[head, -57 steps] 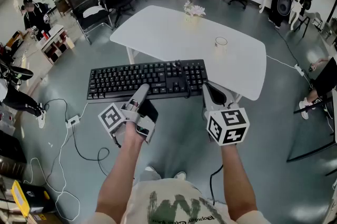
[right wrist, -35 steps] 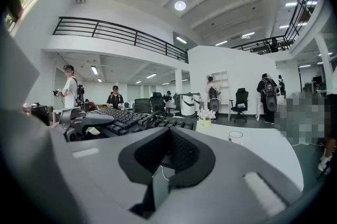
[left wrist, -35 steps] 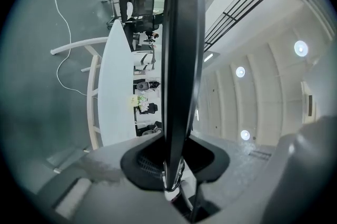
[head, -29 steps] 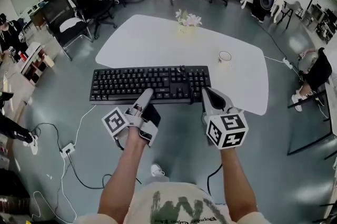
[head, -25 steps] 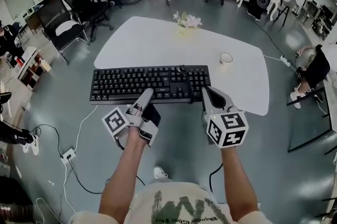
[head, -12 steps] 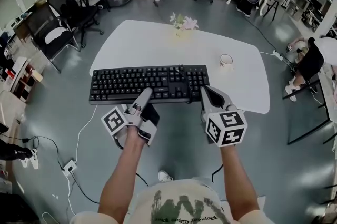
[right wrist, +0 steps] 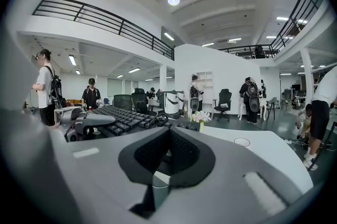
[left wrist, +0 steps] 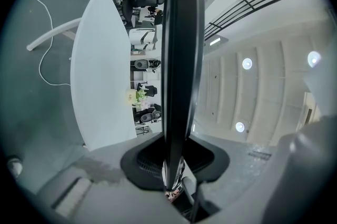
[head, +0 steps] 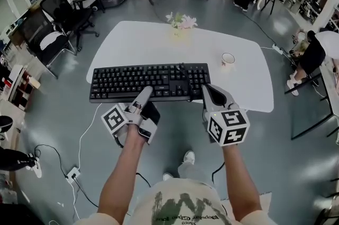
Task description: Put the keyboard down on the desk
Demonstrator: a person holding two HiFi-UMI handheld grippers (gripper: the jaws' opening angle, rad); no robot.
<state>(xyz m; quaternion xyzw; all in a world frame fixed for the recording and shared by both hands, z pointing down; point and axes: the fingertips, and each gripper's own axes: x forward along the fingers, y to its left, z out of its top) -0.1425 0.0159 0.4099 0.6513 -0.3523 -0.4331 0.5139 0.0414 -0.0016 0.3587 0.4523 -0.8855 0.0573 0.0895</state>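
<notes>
You are holding the black keyboard [head: 148, 82] level in the air, its far half lying over the near edge of the white desk [head: 159, 41] in the head view and its near half hanging over the grey floor. Your left gripper [head: 144, 95] is pinching the keyboard's near edge at about mid-length; in the left gripper view the board is running edge-on between the two pads. Your right gripper [head: 211, 92] is sitting at the keyboard's near right corner with its jaws drawn together (only a thin seam is showing between the pads, and no keyboard in it). A cup [head: 228, 59] and a small vase of flowers [head: 180, 21] are standing farther back on the desk.
</notes>
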